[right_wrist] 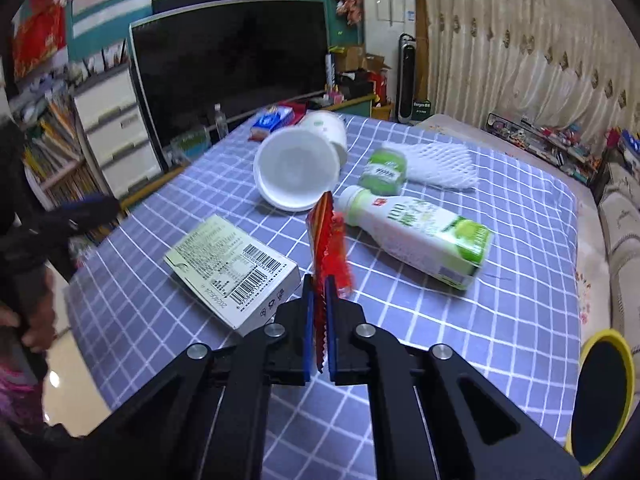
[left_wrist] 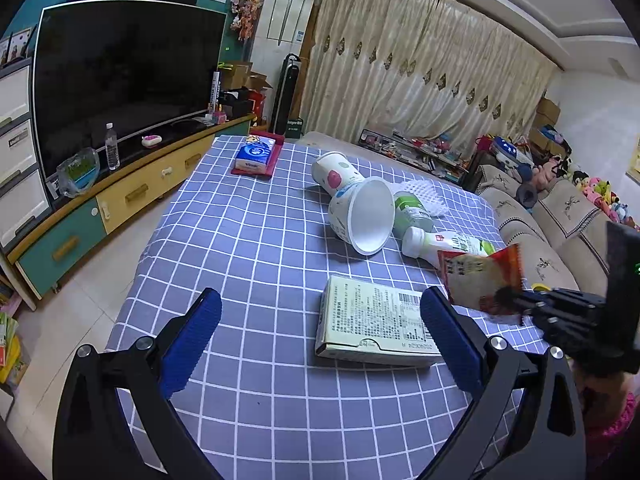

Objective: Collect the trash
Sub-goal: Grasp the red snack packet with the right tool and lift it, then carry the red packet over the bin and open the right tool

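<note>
right gripper (right_wrist: 319,320): jaws clamped together on the red snack wrapper (right_wrist: 329,240), which is lifted clear of the table and stands upright between the blue pads.
left gripper (left_wrist: 320,344): jaws wide apart and holding nothing, hovering above the table near its front edge, with the flat carton box (left_wrist: 376,322) lying just inside its right finger.
table (left_wrist: 248,240): covered with a blue checked cloth; most of the trash lies on its right half.
bin (right_wrist: 604,400): a dark container with a yellow rim, just off the table's front right corner; nothing can be seen inside it from here.
done so far: one piece, the wrapper, is picked up but not yet dropped in the bin.
left on the table: the carton box near the front edge; the two paper cups (left_wrist: 352,204) on their sides near the middle; the white and green drink bottle (right_wrist: 416,236) on its side toward the right edge; the small green bottle (right_wrist: 383,172) beyond it; the white foam net (right_wrist: 436,164) touching that bottle.
not trash, likely: the tissue pack (left_wrist: 256,154) on a red tray at the far left corner.
judgement: the task looks early, with one piece in hand and six still to collect.
</note>
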A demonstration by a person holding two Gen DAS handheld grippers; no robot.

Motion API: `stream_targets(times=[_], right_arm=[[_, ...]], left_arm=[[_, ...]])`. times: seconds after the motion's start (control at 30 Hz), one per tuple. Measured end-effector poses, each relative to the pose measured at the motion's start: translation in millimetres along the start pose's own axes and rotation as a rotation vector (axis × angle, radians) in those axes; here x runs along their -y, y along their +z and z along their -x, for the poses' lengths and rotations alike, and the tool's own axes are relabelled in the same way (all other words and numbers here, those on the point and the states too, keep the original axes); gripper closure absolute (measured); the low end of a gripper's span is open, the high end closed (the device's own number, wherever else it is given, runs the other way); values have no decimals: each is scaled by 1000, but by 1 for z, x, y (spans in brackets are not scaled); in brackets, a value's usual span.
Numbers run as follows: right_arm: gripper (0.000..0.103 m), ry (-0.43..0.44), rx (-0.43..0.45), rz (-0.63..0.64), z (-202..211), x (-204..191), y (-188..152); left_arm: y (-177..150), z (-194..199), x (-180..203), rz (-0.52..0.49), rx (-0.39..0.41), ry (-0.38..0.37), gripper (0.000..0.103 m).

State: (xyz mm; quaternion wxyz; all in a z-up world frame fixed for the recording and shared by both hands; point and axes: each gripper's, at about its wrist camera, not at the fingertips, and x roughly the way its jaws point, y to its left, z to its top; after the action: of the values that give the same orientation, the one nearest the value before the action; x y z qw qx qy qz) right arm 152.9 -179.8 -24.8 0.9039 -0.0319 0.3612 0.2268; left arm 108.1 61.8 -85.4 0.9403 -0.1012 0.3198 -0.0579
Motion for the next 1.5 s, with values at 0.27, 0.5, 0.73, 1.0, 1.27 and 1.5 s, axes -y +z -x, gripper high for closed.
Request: stream_targets(times=[0.27,0.5,0.73,1.0,1.27,1.5], right_arm=[[98,-155,101,-203,72,77,-30],[97,-428,125,-425,120,177,-75],[97,-568,23,-592,112,265,-127],[91,-623,-45,-646,82,300,-150],[47,-650,-4,-682,88,300,-153],[45,-603,19,-654,88,280,-144]], left_arm=[[-1,-6,13,-28,-16,-9,5],[0,-12,31,-49,-18,-18,5],[3,-22,44,-54,-39,-25,5],[5,-34,53,-72,-63,-11,5],[2,-44,61,-86,-83,-17,5],[-2,-53,62,-105,-102,-6,5]])
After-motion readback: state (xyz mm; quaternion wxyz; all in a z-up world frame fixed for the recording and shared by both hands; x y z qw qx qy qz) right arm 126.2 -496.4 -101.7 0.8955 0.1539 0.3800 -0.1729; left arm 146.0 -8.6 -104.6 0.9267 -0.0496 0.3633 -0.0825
